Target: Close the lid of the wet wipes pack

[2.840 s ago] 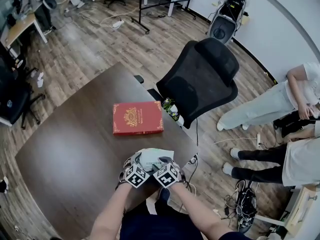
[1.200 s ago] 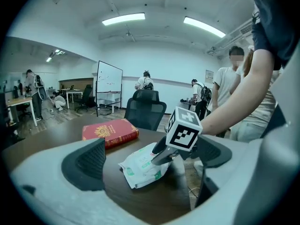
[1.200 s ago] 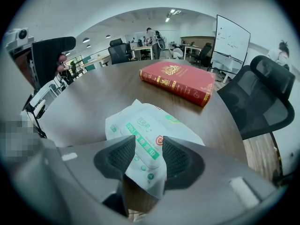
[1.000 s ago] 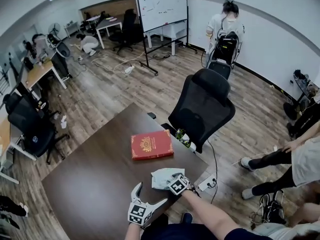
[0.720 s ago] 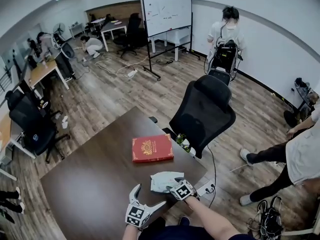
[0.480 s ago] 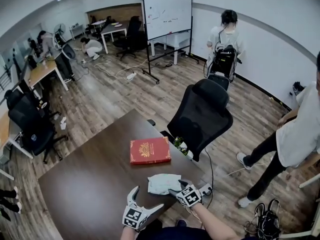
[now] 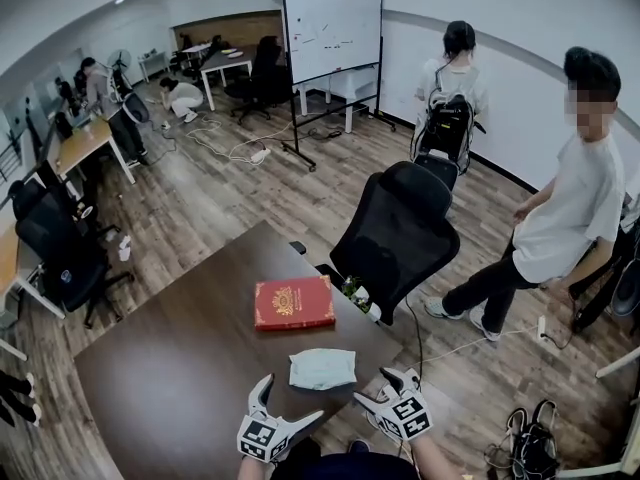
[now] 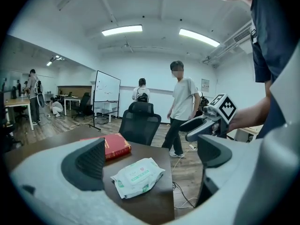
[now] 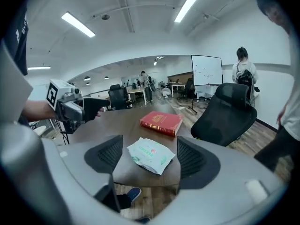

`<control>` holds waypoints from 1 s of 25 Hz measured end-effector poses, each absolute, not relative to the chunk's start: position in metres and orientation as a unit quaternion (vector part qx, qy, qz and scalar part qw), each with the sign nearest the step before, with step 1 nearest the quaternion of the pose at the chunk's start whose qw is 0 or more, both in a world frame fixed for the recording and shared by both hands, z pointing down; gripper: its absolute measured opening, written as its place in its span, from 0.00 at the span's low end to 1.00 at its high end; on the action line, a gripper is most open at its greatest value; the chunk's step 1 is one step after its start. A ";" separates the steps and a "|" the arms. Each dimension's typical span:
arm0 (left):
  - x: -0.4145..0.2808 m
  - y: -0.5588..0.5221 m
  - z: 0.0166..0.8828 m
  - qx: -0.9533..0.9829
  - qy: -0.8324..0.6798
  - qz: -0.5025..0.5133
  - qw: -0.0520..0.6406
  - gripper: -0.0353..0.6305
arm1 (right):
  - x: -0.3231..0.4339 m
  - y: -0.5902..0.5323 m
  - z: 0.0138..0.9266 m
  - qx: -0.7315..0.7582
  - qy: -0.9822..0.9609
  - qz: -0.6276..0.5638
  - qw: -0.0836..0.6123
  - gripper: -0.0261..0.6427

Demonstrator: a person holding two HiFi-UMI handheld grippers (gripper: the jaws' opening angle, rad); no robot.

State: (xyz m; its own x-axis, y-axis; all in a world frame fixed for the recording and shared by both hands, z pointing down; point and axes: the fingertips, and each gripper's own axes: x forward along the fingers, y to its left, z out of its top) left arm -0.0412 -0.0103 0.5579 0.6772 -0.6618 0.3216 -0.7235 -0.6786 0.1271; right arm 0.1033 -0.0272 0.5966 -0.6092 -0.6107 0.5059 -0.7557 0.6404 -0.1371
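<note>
Both tongs hang empty by the near edge of a dark brown surface [image 7: 170,368]. On the left tongs [image 7: 293,398] the jaws stand wide apart with nothing between them. On the right tongs [image 7: 372,388] the jaws are apart and opening, also with nothing between them, and they sit just off the surface's near right corner.

A pale green and white wet wipes pack [image 7: 322,368] lies flat on the surface, close to that near edge. It sits just ahead of both tongs and between them, and neither touches it. Each gripper view frames the pack in the gap between its own jaws, some way beyond them. Both tongs look about equally near, the left reaching from below left, the right from below right.

Its long axis runs left to right in the head view, roughly along the near edge, crosswise to both tongs. The labelled top faces up, and the lid flap looks flat, so probably shut already; its hinge side cannot be made out. A red book [image 7: 294,303] lies farther back, apart from the pack
</note>
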 end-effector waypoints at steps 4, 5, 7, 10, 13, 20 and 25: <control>-0.043 -0.001 0.560 0.907 -0.380 0.124 0.132 0.95 | 0.112 -0.010 0.574 0.375 -0.891 0.176 0.185 0.69; -0.044 0.001 0.560 0.907 -0.380 0.123 0.133 0.95 | 0.114 -0.008 0.570 0.371 -0.893 0.175 0.183 0.72; -0.047 0.006 0.560 0.906 -0.380 0.126 0.134 0.95 | 0.116 -0.003 0.566 0.366 -0.896 0.173 0.182 0.76; -0.050 0.009 0.557 0.906 -0.381 0.131 0.131 0.95 | 0.118 -0.001 0.558 0.363 -0.899 0.169 0.179 0.82; -0.055 0.010 0.554 0.904 -0.384 0.135 0.129 0.95 | 0.118 -0.002 0.550 0.362 -0.901 0.163 0.171 0.85; -0.062 0.014 0.559 0.902 -0.384 0.140 0.135 0.95 | 0.116 0.000 0.543 0.358 -0.906 0.155 0.165 0.86; -0.064 0.022 0.558 0.903 -0.385 0.137 0.135 0.95 | 0.120 0.007 0.551 0.360 -0.901 0.160 0.178 0.86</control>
State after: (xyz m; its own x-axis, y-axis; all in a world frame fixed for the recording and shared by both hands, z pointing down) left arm -0.0645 0.0215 0.5577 0.6655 -0.6584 0.3516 -0.7324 -0.6667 0.1381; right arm 0.1198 0.0072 0.5505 -0.6765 -0.5929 0.4369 -0.7070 0.6890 -0.1596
